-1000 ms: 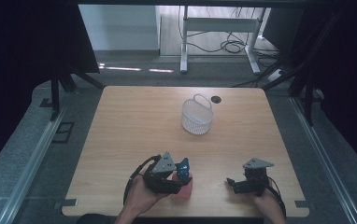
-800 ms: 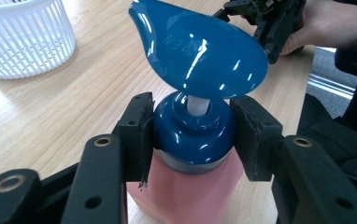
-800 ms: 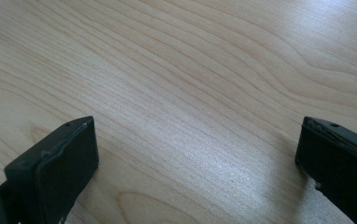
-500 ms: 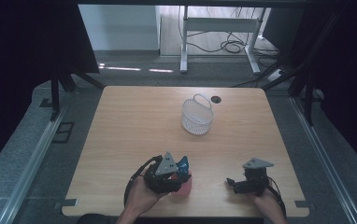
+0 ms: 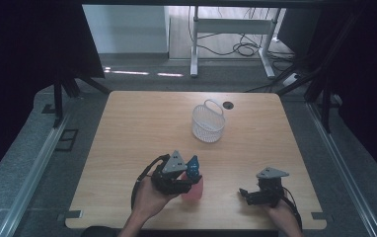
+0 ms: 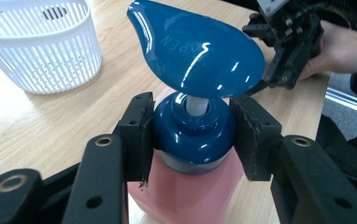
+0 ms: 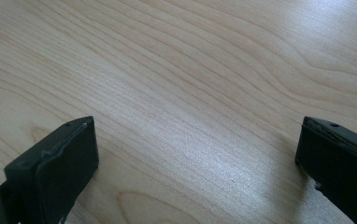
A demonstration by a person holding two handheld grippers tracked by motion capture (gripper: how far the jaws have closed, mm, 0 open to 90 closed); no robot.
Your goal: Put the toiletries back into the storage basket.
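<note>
A pink soap bottle (image 5: 193, 190) with a blue pump head (image 6: 190, 46) stands upright near the table's front edge. My left gripper (image 5: 188, 183) is shut on the bottle's blue collar (image 6: 193, 133), one black pad on each side just under the pump head. My right gripper (image 5: 245, 193) rests low over the wood at the front right, its jaws wide open with bare table between them (image 7: 197, 154). The left gripper view also takes in that right gripper (image 6: 284, 42), held in a hand beyond the bottle.
A white slatted plastic basket (image 5: 208, 123) with a handle stands at the middle back of the wooden table (image 5: 142, 128), well clear of both grippers, and is also seen beyond the bottle (image 6: 36, 46). A round cable hole (image 5: 227, 104) lies behind it. Dark curtains flank the table.
The left gripper and the bottle have barely shifted. The right gripper has stayed where it was.
</note>
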